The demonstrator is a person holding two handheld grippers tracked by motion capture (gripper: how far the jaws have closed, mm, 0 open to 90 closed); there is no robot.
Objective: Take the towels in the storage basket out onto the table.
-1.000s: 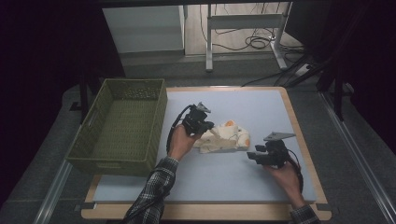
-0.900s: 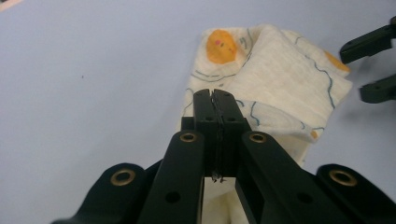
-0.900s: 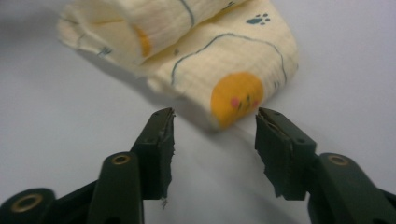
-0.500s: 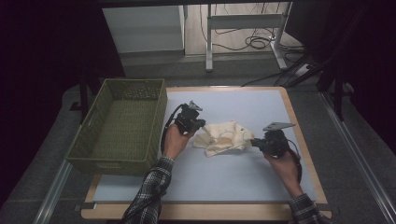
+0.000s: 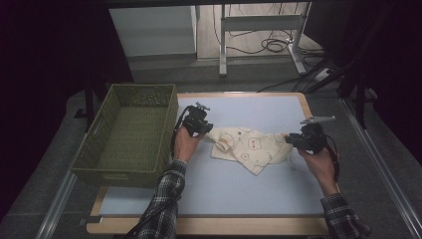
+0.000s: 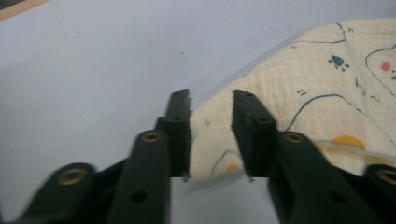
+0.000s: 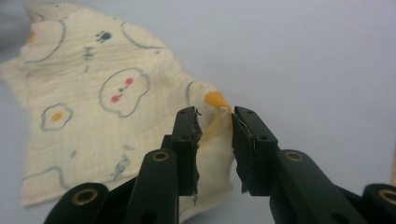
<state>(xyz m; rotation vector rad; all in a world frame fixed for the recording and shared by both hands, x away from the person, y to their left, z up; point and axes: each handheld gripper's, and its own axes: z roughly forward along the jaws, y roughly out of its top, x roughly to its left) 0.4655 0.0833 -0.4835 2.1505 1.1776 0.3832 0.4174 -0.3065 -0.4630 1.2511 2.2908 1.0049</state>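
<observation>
A cream cloth (image 5: 249, 147) printed with small animals and eggs lies spread on the pale blue table (image 5: 234, 191). My left gripper (image 5: 208, 132) is at its left end. In the left gripper view the cloth (image 6: 327, 79) edge lies between the jaws of the left gripper (image 6: 212, 100), which have just been opening and stand apart from it. My right gripper (image 5: 289, 141) is at the right end. In the right gripper view a bunched corner of the cloth (image 7: 93, 93) sits between the right gripper's (image 7: 215, 114) jaws, which have just been opening too.
A green woven basket (image 5: 142, 89) stands off the table's left side, close to my left hand. The table's wooden rim (image 5: 308, 107) runs just beyond my right gripper. A metal stand (image 5: 259, 22) and cables lie on the floor behind.
The cloth was bunched between the hands and now lies stretched out flatter. The hands have drawn apart, the right one rightward and away from me. Both pairs of jaws show a gap.
</observation>
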